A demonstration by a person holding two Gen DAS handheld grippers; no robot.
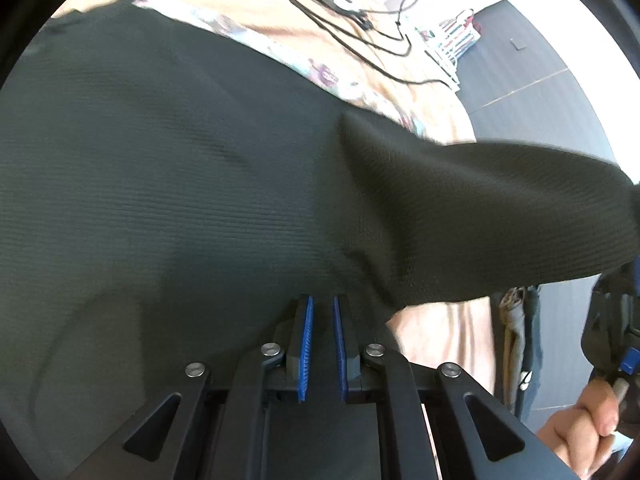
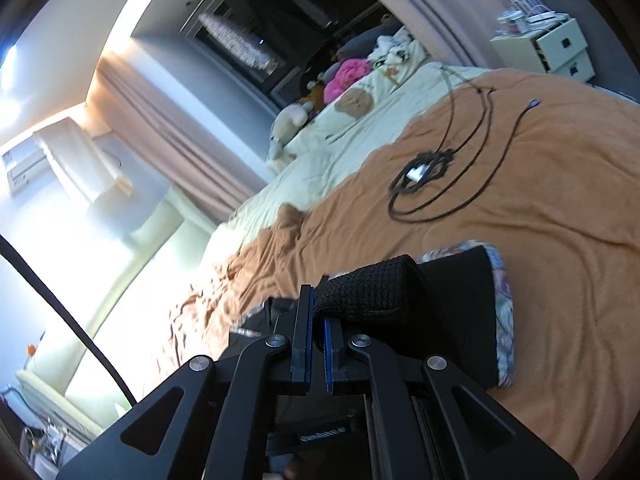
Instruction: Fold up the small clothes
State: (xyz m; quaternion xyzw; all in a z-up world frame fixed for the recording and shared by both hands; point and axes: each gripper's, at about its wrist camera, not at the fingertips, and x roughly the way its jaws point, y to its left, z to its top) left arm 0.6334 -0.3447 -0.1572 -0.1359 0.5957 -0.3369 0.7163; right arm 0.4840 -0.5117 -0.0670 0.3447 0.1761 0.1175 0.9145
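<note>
1. Black garment [image 1: 168, 168]: matt ribbed knit cloth, coarser mesh weave at the held fold [image 2: 372, 292]
2. Orange blanket [image 2: 540, 208]: soft, fuzzy, matt cloth
3. Gripper fingers [image 1: 298, 332]: matt black plastic, ridged blue pads, shiny metal pins
4. Cable [image 2: 472, 184]: smooth black

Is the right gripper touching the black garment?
Touching. The right wrist view shows the right gripper with its blue pads pinched on a fold of the black garment.

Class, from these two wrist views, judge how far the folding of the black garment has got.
Done: little; the black garment lies mostly spread over the orange blanket. In hand: the left gripper pinches its near edge, and the right gripper holds a lifted flap. Left: laying that flap over and finishing the fold.
</note>
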